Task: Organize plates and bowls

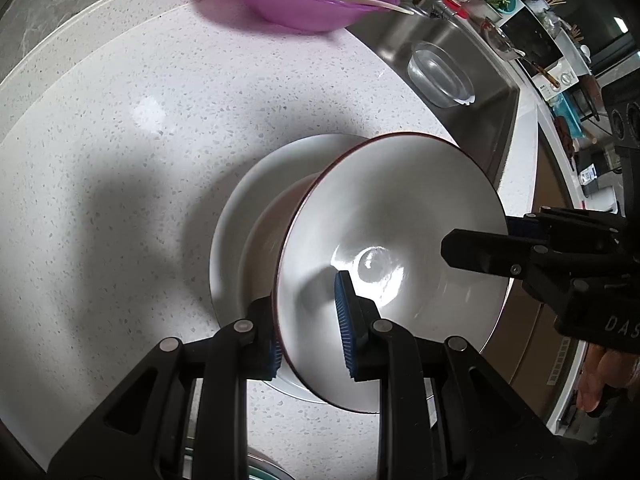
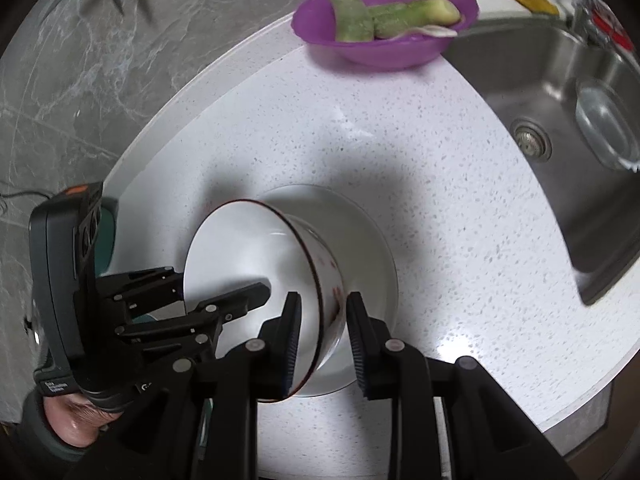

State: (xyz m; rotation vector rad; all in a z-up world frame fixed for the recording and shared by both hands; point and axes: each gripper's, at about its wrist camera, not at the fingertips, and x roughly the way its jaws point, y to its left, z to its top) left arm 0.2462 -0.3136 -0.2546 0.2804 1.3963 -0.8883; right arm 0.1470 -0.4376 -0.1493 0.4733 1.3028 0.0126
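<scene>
A white bowl with a dark red rim (image 1: 384,216) (image 2: 240,248) hangs tilted just over a white plate (image 1: 240,208) (image 2: 360,240) that lies on the speckled counter. My left gripper (image 1: 308,332) (image 2: 222,284) is shut on the bowl's rim, with one blue pad inside the bowl and the other on its outer wall. On the opposite side of the rim my right gripper (image 2: 324,336) (image 1: 508,236) is shut on the same bowl, again with one finger inside and one outside. The bowl's foot and part of the plate are hidden behind the bowl.
A purple bowl (image 1: 312,0) (image 2: 384,20) holding green vegetable pieces stands at the counter's far edge. To the right is a steel sink (image 1: 472,136) (image 2: 560,184) with a clear glass bowl (image 1: 440,76) (image 2: 604,128) in it. A grey marble wall (image 2: 80,60) runs behind.
</scene>
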